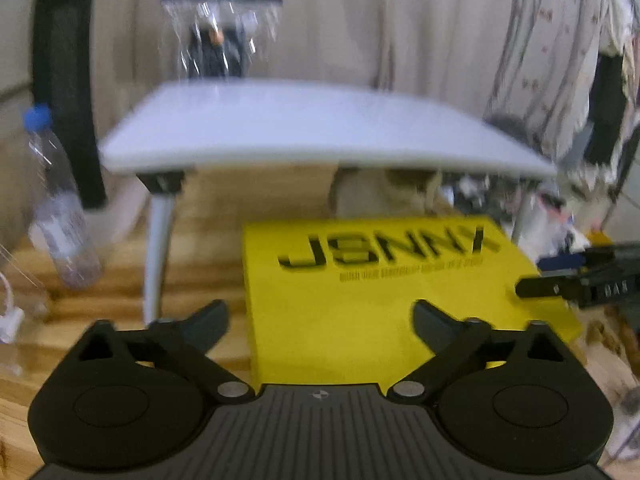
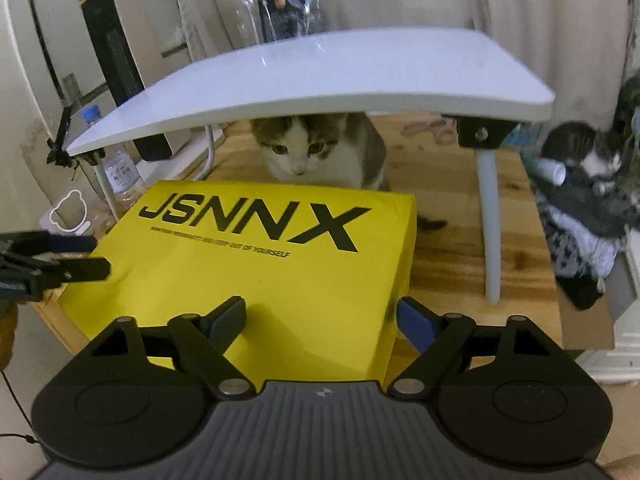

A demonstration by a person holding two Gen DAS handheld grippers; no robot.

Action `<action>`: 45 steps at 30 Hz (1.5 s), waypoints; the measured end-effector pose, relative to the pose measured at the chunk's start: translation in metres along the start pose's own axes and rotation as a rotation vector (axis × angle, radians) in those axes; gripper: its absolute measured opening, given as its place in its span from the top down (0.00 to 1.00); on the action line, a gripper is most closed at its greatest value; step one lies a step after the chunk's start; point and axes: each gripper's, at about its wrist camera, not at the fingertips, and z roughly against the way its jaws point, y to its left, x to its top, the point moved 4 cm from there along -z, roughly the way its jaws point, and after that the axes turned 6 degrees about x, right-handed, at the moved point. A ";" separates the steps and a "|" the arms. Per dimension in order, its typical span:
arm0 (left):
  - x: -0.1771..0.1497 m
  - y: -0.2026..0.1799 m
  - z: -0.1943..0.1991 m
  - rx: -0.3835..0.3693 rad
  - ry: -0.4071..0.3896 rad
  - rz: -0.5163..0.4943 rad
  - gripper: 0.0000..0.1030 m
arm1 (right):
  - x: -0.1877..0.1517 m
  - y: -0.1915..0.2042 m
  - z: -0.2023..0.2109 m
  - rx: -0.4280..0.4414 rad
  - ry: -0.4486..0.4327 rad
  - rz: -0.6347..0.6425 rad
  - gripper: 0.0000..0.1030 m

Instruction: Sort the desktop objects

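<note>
A yellow box [image 1: 384, 300] printed JSNNX lies flat on the wooden desk [image 1: 120, 280]; it also shows in the right wrist view [image 2: 260, 264]. My left gripper [image 1: 320, 320] is open over the box's near edge, nothing between its fingers. My right gripper [image 2: 320, 320] is open at the box's near right corner. Each gripper shows at the box's far side in the other view: the right one [image 1: 560, 288], the left one [image 2: 76, 258].
A small white raised table [image 2: 320, 76] stands on the desk behind the box. A cat [image 2: 308, 148] sits under it. A water bottle [image 1: 60, 208] stands at the left. A clear packaged figure [image 2: 284, 4] stands on the raised table. Clothes [image 2: 580, 216] are piled at the right.
</note>
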 end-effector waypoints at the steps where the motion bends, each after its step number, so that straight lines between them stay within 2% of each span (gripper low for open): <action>1: -0.001 -0.002 0.007 0.011 -0.029 0.006 0.00 | -0.002 0.004 0.005 -0.010 -0.035 0.004 0.03; 2: -0.004 -0.004 0.011 0.017 -0.045 0.008 0.00 | -0.003 0.009 0.011 -0.022 -0.071 0.013 0.00; 6: -0.017 -0.012 0.026 0.034 -0.099 0.013 0.00 | -0.013 0.033 0.037 -0.066 -0.207 0.055 0.00; 9: -0.027 -0.019 0.037 0.047 -0.140 0.018 0.00 | -0.024 0.045 0.053 -0.056 -0.270 0.035 0.00; 11: -0.036 -0.023 0.043 0.098 -0.153 0.028 0.00 | -0.034 0.052 0.063 -0.058 -0.312 0.026 0.00; 13: -0.047 -0.033 0.050 0.104 -0.154 0.032 0.00 | -0.044 0.059 0.072 -0.081 -0.354 0.028 0.00; 17: -0.066 -0.047 0.055 0.036 -0.097 0.054 0.00 | -0.062 0.062 0.082 -0.093 -0.404 0.011 0.00; 21: -0.078 -0.056 0.055 0.009 -0.076 0.040 0.00 | -0.079 0.061 0.081 -0.109 -0.378 0.017 0.00; 27: -0.083 -0.056 0.055 -0.014 -0.059 0.070 0.00 | -0.097 0.067 0.086 -0.090 -0.355 0.002 0.00; 33: -0.084 -0.059 0.056 -0.009 -0.049 0.071 0.00 | -0.101 0.071 0.092 -0.096 -0.367 0.012 0.00; 45: -0.089 -0.066 0.052 -0.018 -0.030 0.073 0.00 | -0.103 0.066 0.085 -0.050 -0.346 -0.033 0.00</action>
